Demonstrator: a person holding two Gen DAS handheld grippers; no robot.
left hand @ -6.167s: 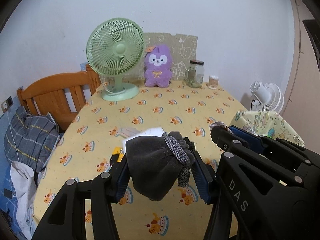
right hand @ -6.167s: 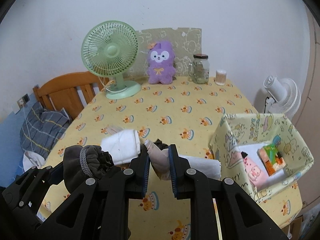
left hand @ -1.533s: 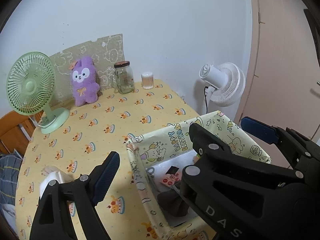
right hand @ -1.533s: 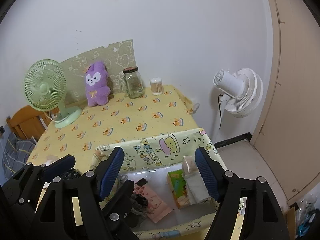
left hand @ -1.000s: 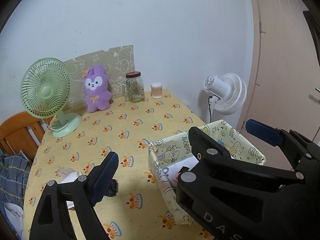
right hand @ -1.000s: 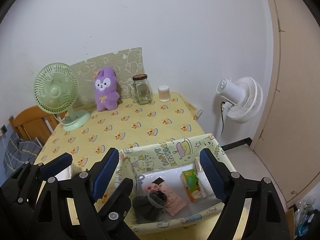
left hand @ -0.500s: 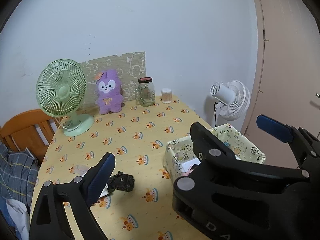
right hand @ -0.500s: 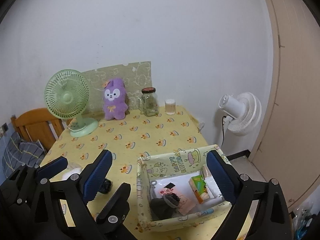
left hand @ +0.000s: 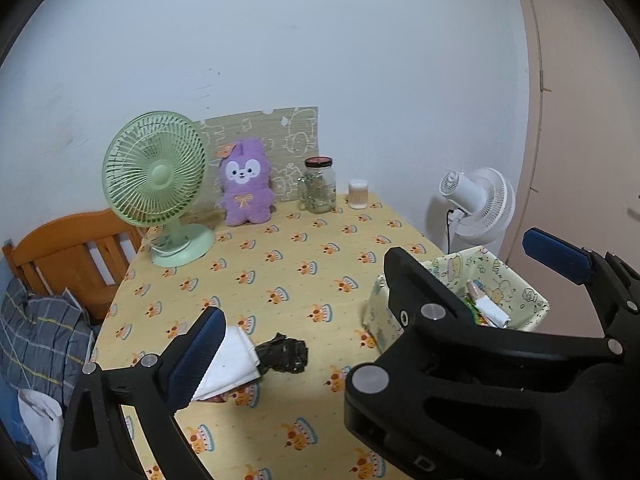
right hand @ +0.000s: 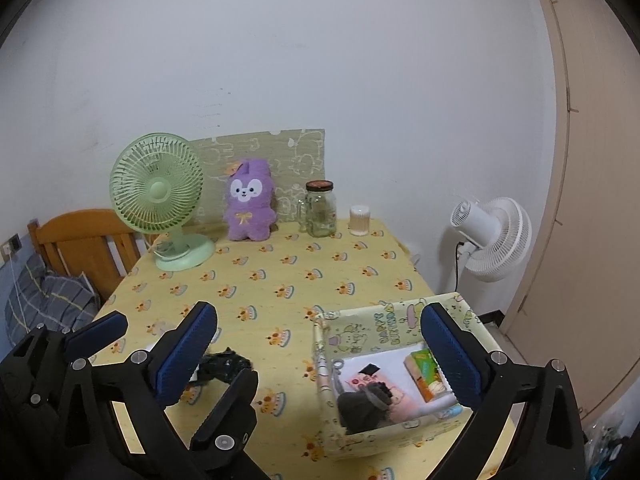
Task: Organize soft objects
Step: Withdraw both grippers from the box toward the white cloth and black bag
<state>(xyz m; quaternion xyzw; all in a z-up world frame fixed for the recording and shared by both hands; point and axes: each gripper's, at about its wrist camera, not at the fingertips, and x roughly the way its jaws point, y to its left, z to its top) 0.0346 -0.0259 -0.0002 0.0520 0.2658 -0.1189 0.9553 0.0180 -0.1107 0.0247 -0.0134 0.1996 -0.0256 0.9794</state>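
Left gripper [left hand: 394, 280]: jaws opening, empty
Right gripper [right hand: 320, 350]: jaws opening, empty
Black cloth [left hand: 282, 354]: ahead-left on bench [left hand: 280, 264], nearer left gripper

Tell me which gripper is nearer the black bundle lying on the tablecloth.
Left. The left gripper has the black bundle just beyond its left finger, beside the white folded cloth. The right gripper sits further right, framing the fabric box. Both are opening, empty.
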